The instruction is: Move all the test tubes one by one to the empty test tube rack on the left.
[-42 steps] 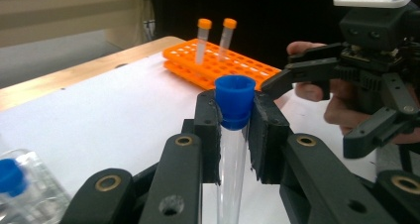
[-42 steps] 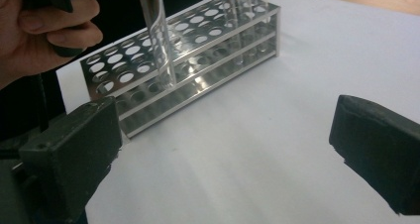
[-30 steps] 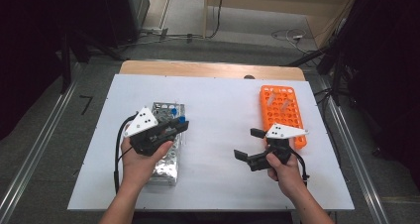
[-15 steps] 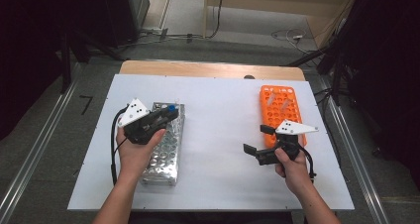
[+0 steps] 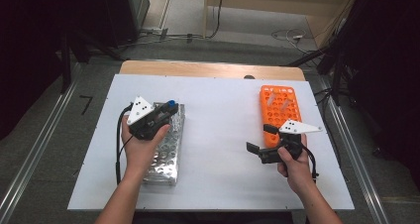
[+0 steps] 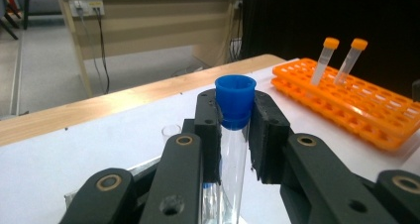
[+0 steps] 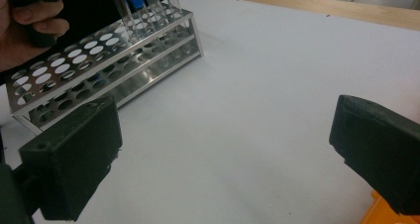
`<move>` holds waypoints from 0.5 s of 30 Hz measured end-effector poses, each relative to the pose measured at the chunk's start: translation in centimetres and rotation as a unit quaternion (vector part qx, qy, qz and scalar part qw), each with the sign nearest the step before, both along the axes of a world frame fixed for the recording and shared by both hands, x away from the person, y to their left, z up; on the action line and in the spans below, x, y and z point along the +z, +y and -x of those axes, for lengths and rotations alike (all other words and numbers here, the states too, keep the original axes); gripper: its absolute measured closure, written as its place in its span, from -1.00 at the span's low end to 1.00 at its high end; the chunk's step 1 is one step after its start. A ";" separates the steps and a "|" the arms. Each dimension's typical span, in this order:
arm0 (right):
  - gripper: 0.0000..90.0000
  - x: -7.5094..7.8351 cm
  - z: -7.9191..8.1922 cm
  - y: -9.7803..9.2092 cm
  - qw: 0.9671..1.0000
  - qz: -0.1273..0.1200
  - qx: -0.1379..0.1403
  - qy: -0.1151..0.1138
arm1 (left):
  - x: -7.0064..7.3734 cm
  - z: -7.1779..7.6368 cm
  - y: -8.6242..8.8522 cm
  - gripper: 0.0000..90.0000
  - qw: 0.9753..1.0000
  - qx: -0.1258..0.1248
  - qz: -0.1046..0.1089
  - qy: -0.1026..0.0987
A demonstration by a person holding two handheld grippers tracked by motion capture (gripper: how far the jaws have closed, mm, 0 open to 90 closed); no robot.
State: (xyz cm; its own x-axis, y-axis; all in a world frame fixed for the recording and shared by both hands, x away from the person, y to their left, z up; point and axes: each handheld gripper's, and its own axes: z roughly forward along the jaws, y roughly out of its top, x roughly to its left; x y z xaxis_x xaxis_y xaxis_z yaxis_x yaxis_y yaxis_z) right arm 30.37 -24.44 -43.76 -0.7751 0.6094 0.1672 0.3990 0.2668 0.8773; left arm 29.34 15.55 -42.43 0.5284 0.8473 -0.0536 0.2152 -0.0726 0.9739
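Between the closed jaws of the left gripper (image 6: 236,135), a clear tube with a blue cap (image 6: 236,101) stands upright, clamped just below the cap, its lower end over the far end of the metal rack (image 5: 166,144). Ahead of these jaws, well apart, lies the orange rack (image 6: 346,105) with two orange-capped tubes (image 6: 323,60). The right gripper (image 5: 262,142) hangs with jaws wide and empty just beside the orange rack. The step in hand appears to be lifting the tube from the metal rack; the next move likely calls for a straight, clean carry toward a free orange well.
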 end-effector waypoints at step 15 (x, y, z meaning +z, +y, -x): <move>-1.00 0.0 -0.1 -0.1 1.000 0.004 -0.009 -0.003 | -0.9 0.4 -0.2 0.70 0.998 0.000 -0.033 0.058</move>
